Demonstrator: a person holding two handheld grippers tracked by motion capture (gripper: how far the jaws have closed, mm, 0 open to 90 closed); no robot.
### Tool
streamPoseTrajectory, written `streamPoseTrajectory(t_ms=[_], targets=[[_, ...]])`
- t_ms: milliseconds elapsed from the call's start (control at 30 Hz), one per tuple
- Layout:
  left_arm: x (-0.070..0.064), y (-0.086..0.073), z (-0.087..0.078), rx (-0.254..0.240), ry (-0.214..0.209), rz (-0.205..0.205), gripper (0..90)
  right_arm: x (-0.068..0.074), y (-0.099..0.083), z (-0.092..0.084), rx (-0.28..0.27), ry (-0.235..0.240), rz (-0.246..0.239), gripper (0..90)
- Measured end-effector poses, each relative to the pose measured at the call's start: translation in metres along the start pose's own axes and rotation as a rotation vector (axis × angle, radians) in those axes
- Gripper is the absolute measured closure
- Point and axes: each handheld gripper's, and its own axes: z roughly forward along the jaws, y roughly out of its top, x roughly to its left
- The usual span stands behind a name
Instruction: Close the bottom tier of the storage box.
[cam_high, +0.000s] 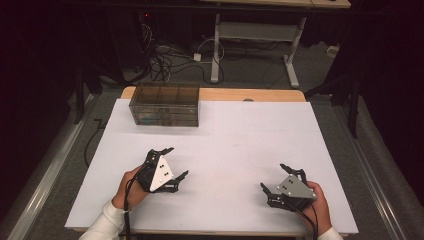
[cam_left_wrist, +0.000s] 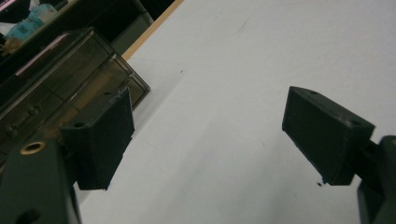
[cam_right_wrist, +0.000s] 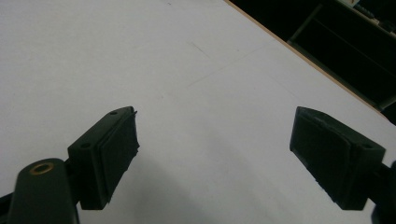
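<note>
White paper (cam_high: 230, 150) covers nearly the whole top of the wooden table (cam_high: 250, 94), and only a thin strip of wood shows along the far edge. On the paper, near the far left corner, sits a see-through plastic box (cam_high: 164, 104) with small drawers in it. It is brownish and you can see little sections inside. The left gripper (cam_high: 174, 163) is near the front edge on the left side, held in a hand (cam_high: 131, 188) with a white sleeve (cam_high: 105, 222). Its jaws are spread wide and hold nothing. It points toward the far side of the table, and the box is the nearest thing to it, though the two are well apart. From the left gripper view, the box (cam_left_wrist: 70, 88) shows just past the left jaw, with bare white paper (cam_left_wrist: 243, 93) between the two jaws. The right gripper (cam_high: 274, 177) is near the front edge on the right side, held in the other hand (cam_high: 318, 205). Its jaws are spread wide too, with nothing between them. It points toward the middle of the table. From the right gripper view, only plain paper (cam_right_wrist: 187, 70) lies ahead of the jaws, and the far edge of the table (cam_right_wrist: 299, 53) runs across the top right corner.
</note>
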Motion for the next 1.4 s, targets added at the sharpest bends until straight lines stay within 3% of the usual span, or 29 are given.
streamPoseTrajectory(t_ms=[600,700,800,1200,1400], targets=[[0.0,-0.023,-0.007,0.053,0.009,-0.043,16.2,0.0,0.0,0.0,0.001,0.002,0.001,15.6],[-0.001,-0.027,-0.009,0.053,0.04,-0.05,16.2,0.0,0.0,0.001,0.001,0.003,0.002,15.6],[0.0,-0.03,-0.01,0.056,0.037,-0.075,16.3,-0.001,0.0,0.001,0.001,0.004,0.004,15.7],[-0.006,-0.046,-0.017,0.108,0.008,-0.108,16.3,-0.003,-0.002,0.002,-0.002,0.016,0.005,15.7],[-0.008,-0.045,-0.018,0.108,0.01,-0.103,16.2,-0.004,-0.002,0.0,-0.007,0.016,0.004,15.7]])
